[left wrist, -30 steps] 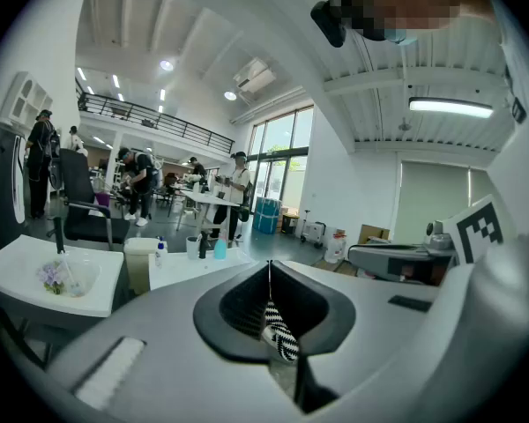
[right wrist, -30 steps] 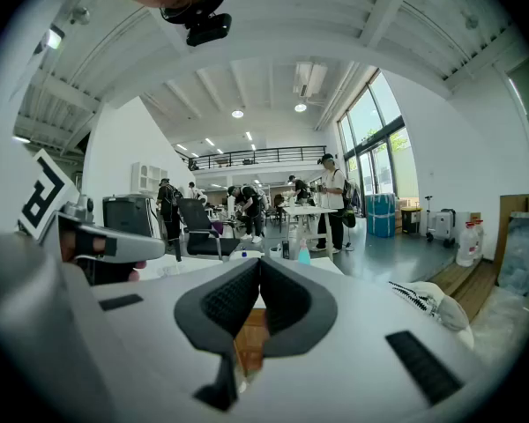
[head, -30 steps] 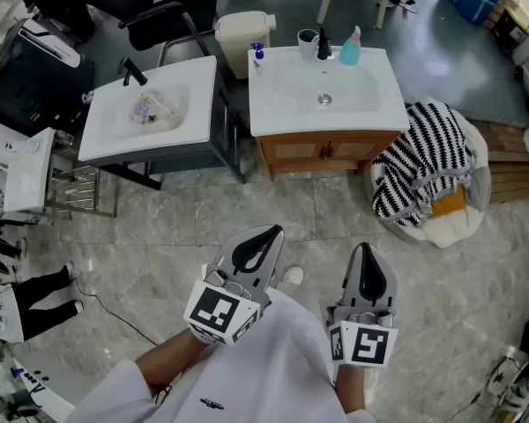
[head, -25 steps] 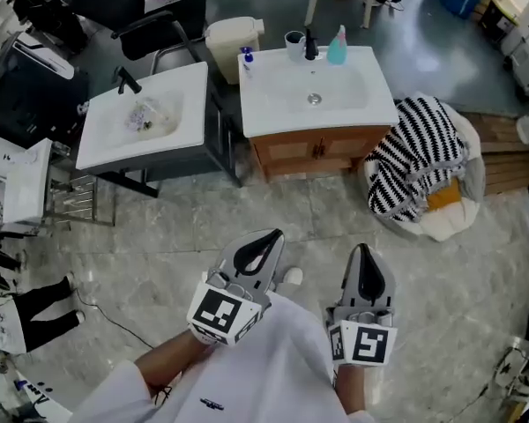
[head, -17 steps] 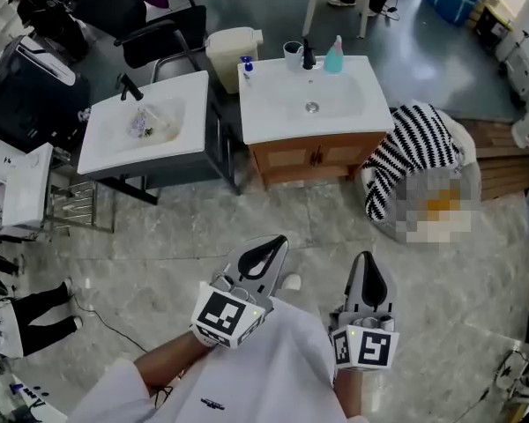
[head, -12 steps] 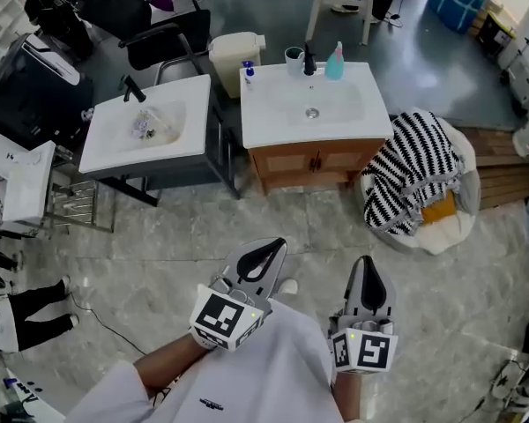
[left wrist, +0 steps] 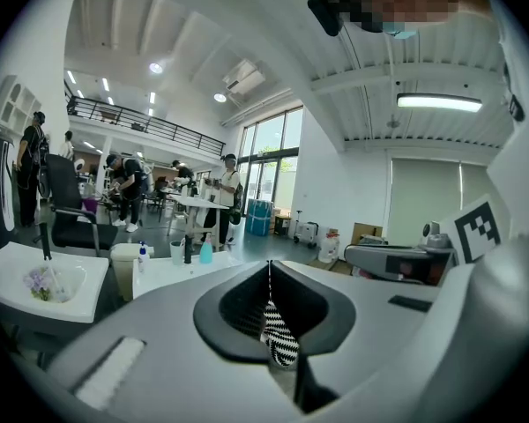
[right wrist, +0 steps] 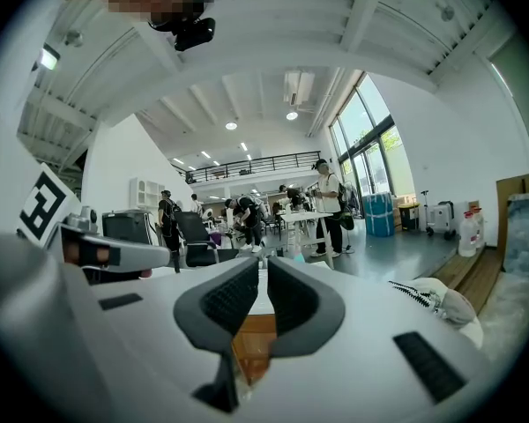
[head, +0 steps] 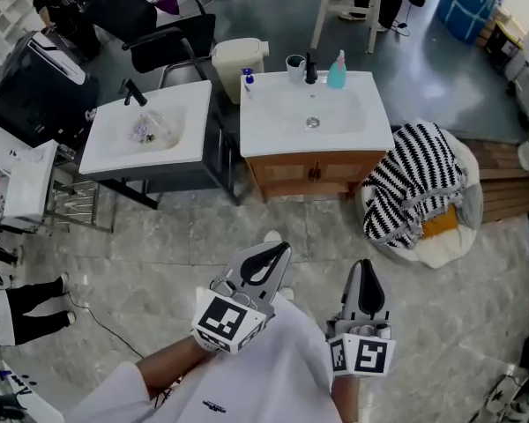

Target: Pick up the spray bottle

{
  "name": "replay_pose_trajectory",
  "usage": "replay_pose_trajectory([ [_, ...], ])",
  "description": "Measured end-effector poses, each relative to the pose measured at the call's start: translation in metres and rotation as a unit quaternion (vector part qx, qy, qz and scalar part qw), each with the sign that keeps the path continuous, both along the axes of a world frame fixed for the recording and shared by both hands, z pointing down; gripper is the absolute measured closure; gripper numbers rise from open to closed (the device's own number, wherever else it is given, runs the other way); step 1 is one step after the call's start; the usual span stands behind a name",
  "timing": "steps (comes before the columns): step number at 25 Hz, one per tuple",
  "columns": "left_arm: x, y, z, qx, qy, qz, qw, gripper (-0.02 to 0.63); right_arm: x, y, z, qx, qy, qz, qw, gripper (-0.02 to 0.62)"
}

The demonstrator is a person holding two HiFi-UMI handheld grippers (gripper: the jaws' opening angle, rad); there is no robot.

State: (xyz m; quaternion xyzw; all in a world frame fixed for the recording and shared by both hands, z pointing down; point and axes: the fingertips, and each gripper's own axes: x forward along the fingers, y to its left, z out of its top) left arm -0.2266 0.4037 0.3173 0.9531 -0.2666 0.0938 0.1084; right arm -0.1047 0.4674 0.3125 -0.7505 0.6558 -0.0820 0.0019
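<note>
"What colours sit over by the basin?"

"The counter (head: 361,132) is white, on a brown wood cabinet (head: 313,171). On it stand a teal bottle (head: 337,71) and a small white bottle (head: 247,83) with a blue cap."

"And to the side?"

"A cloth (head: 414,181) in black-and-white stripes, with an orange patch (head: 443,225) under it. The floor (head: 150,249) is grey and marbled."

"The tongs?"

"The left tongs (head: 280,248) and right tongs (head: 364,264) are grey with black pads. The marker cube (head: 222,320) has black-and-white squares. The sleeve (head: 247,382) is white."
</note>
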Motion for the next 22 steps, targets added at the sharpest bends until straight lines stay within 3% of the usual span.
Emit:
replay_pose_trajectory([
  [8, 0.032, -0.064, 0.020, -0.006, 0.006, -0.004, 1.0000, 0.598, 0.031, -0.067, 0.010, 0.001, 0.014, -0.009, 1.000, 0.588],
  [22, 0.131, -0.301, 0.026, -0.020, 0.001, 0.018, 0.9996, 0.598, 0.118, -0.300, 0.021, -0.023, -0.012, -0.005, 1.000, 0.589],
])
